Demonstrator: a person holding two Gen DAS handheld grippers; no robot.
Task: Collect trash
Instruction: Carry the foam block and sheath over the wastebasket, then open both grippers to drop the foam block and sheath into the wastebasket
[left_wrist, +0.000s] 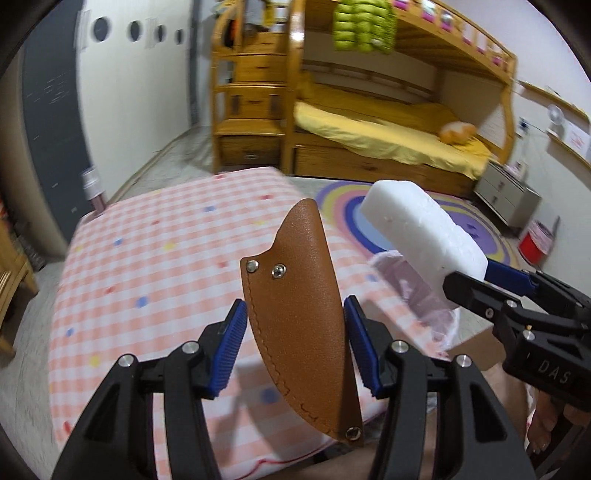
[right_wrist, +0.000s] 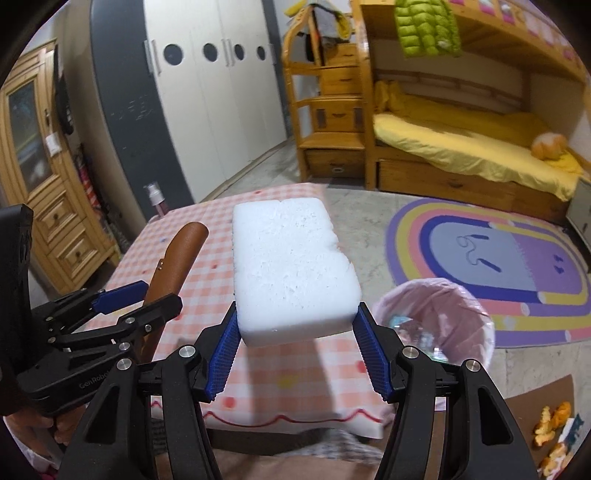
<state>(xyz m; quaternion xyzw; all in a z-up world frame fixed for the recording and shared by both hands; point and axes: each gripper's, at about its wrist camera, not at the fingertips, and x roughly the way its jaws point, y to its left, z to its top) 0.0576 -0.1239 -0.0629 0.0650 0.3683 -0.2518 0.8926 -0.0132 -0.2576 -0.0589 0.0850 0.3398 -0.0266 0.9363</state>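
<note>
My left gripper (left_wrist: 295, 314) is shut on a brown leather sheath (left_wrist: 299, 314) and holds it upright above the checkered table (left_wrist: 147, 266). My right gripper (right_wrist: 295, 325) is shut on a white foam block (right_wrist: 291, 266), held above the table's right part. The foam block (left_wrist: 424, 229) and right gripper (left_wrist: 480, 284) show at the right of the left wrist view. The sheath (right_wrist: 173, 266) and left gripper (right_wrist: 122, 302) show at the left of the right wrist view. A trash bin with a pink liner (right_wrist: 436, 321) stands on the floor right of the table, with some items inside.
A rainbow rug (right_wrist: 498, 258) lies beyond the bin. A wooden bunk bed (right_wrist: 461, 147) stands at the back, a wardrobe (right_wrist: 207, 103) on the left wall. A spray bottle (right_wrist: 157, 199) stands behind the table. Orange scraps (right_wrist: 554, 424) lie on the floor at lower right.
</note>
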